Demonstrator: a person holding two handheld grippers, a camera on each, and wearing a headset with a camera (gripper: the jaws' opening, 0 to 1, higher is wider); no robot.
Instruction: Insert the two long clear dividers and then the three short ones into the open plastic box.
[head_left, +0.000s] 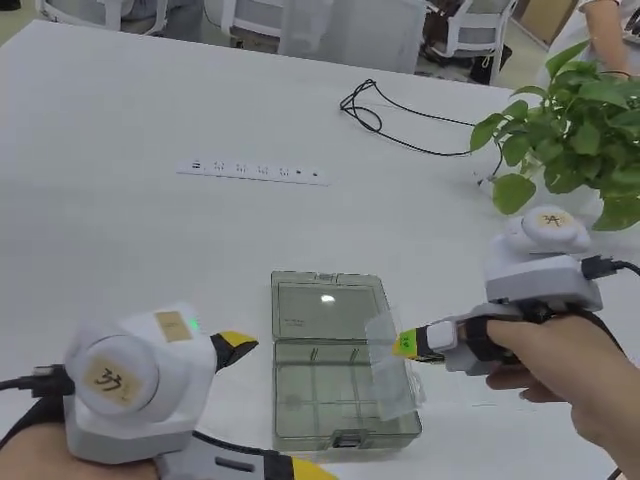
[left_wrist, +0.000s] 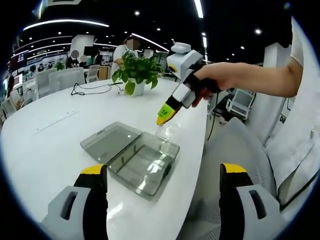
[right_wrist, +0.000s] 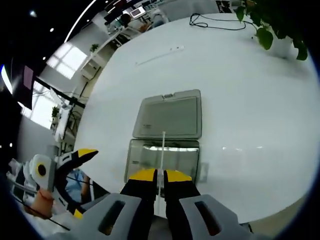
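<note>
Worktop (head_left: 150, 230): open box (head_left: 310, 392) at centre, lid flat behind. R tool (head_left: 405, 346) clamps clear divider (head_left: 395, 380) just above box's right end, long axis approx. hinge-to-latch. L tool (left_wrist: 162, 169) spread wide, left of box; R nearer.

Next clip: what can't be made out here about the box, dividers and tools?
Divider in the right tool: long or short unclear; edge-on in the right gripper view, see-through against the box in the head view.
How many are already seated: unclear; clear plastic and glare, every view.
Lid label: too small, head view.
Left tool: one jaw cut by the head view's bottom edge.
</note>
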